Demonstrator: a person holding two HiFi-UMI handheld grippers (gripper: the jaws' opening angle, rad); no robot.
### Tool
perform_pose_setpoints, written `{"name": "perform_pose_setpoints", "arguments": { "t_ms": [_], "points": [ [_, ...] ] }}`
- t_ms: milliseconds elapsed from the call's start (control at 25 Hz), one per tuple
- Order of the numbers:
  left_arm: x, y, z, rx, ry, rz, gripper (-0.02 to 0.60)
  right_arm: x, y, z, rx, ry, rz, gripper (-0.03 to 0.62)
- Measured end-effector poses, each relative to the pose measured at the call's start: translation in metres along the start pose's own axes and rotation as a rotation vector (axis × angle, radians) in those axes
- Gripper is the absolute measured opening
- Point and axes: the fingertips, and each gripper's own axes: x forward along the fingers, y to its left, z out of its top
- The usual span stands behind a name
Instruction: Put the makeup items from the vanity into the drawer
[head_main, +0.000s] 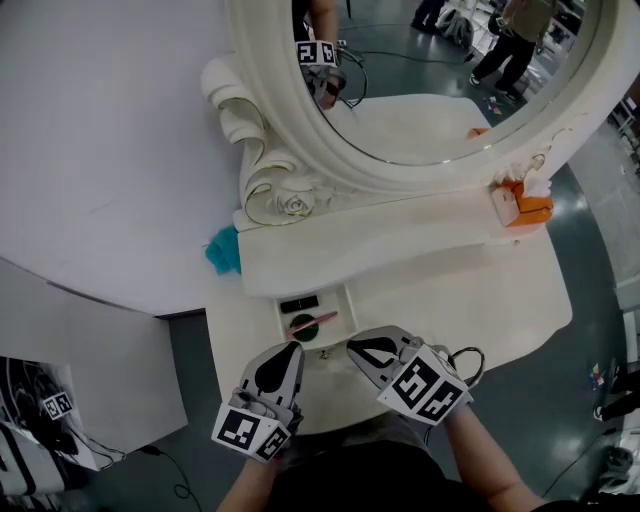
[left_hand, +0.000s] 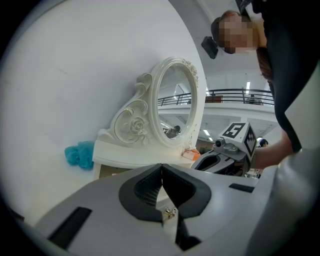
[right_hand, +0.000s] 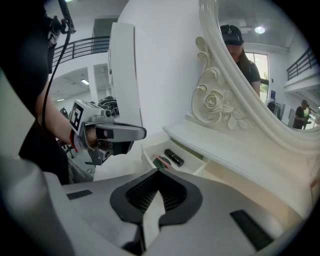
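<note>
Just beyond left claw (head_main: 292, 348) and right claw (head_main: 353, 348), both closed, empty, open drawer (head_main: 283, 320) holding black tube (head_main: 298, 303), pink item (head_main: 314, 321)

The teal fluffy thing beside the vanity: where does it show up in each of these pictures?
Head view: the teal fluffy thing sits left of centre, at the left end of the vanity shelf.
Left gripper view: at the far left, beside the same shelf end.
Right gripper view: not in it.
Shared landmark: the carved rose on the mirror frame shows in all three.
</note>
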Motion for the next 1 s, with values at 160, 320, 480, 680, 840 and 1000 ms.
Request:
{"name": "perform_pose_setpoints", "arguments": {
  "t_ms": [160,320,480,680,840,1000],
  "points": [
    [-0.005,-0.015,0.0,-0.005,-0.017,0.042,0.015,-0.015,0.002,-0.003,-0.03,-0.018,-0.005,0.021],
    [-0.008,-0.037,-0.004,-0.014,-0.039,0.067,0.015,-0.035,0.006,-0.017,-0.016,-0.037,-0.007,0.021],
    [-0.01,-0.061,-0.014,-0.023,-0.051,0.084,0.015,-0.057,0.014,-0.035,-0.001,-0.043,-0.001,0.021],
    [-0.013,-0.095,-0.025,-0.017,-0.053,0.09,0.015,-0.082,0.021,-0.054,0.017,-0.073,0.001,0.021],
    [-0.017,-0.12,-0.036,-0.019,-0.048,0.1,0.015,-0.101,0.032,-0.068,0.067,-0.106,0.018,0.021],
    [-0.018,-0.146,-0.048,-0.019,-0.039,0.088,0.015,-0.12,0.039,-0.089,0.093,-0.112,0.01,0.021]
  ]
}}
